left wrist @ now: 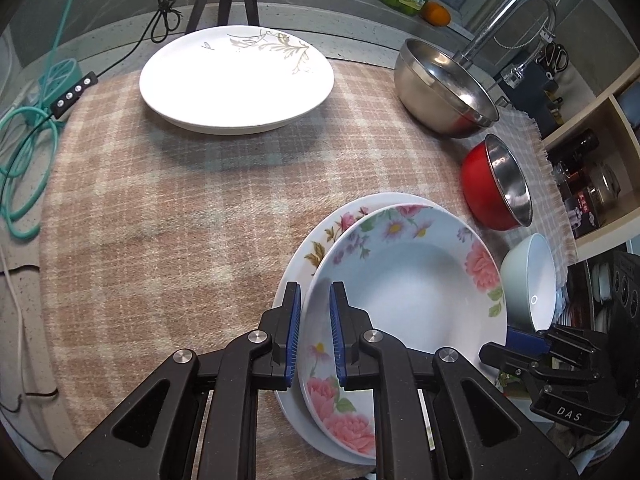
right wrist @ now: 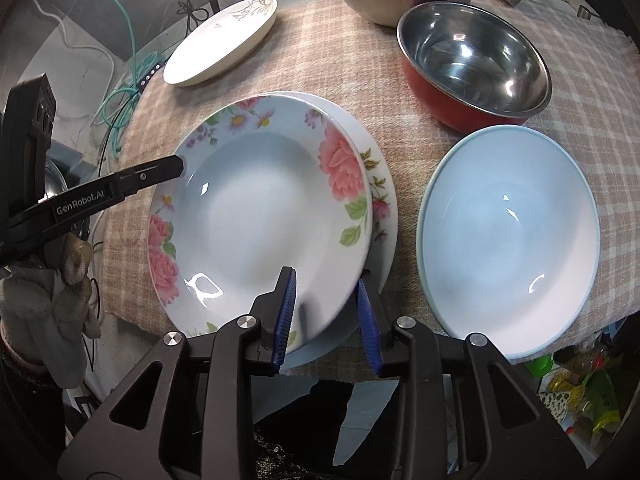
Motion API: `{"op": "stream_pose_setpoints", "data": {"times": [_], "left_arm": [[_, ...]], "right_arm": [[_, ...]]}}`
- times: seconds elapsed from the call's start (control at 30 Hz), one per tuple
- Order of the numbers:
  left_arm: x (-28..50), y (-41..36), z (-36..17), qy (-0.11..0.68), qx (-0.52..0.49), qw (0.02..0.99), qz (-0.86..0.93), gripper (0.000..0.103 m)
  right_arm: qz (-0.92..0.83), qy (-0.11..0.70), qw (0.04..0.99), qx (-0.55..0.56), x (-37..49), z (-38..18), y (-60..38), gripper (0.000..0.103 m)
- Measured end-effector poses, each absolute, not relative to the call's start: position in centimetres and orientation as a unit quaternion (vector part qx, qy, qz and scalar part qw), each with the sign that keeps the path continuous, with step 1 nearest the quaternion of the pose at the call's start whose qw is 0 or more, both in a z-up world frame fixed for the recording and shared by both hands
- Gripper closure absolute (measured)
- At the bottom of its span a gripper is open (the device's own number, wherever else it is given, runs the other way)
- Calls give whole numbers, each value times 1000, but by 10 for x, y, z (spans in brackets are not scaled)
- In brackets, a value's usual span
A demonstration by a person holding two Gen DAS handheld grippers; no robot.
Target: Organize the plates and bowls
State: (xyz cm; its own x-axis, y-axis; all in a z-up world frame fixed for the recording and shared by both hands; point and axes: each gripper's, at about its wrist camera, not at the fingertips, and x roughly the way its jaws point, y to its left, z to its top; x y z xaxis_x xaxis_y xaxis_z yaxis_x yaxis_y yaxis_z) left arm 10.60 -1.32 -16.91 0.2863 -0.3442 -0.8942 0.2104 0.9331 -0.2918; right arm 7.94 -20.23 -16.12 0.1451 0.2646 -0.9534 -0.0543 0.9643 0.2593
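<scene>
A deep plate with pink flowers lies on a flatter floral plate on the checked cloth. My left gripper is shut on the deep plate's rim, one pad inside and one outside. In the right wrist view its finger touches the far-left rim. My right gripper straddles the near rim of the same plate, jaws open, with a gap beside each pad. A light blue bowl stands just right of the plates.
A red bowl with a steel inside and a large steel bowl stand at the back right by the faucet. A white leaf-pattern plate sits far left. Teal cables lie off the cloth's left edge.
</scene>
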Motion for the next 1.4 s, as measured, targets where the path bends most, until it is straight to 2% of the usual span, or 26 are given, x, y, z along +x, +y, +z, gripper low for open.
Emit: {"op": "stream_pose_setpoints", "data": {"times": [0.17,0.67,1.23,1.27,1.33,1.4], "left_arm": [[106,-12,-169,571,-65,800,-173,90],[108,5,-152,551,-86,812,-173,90],[127,56,-123,517,-148,831,-141,90],[129,58,-121,515,-152,832,-137,89],[135,64,-118,511,-159,836,-125,78],[140,69,-115,505,-165,839,-115,78]], "right_arm": [[107,645,752,84,81,-161,-200,60],[90,631,765,92,80,-149,-202,58],[147,572,796,132,134,-94,-189,58],[153,571,794,140,139,-91,-189,58],[164,567,793,152,151,-86,-189,58],[174,563,793,156,161,-81,-187,58]]}}
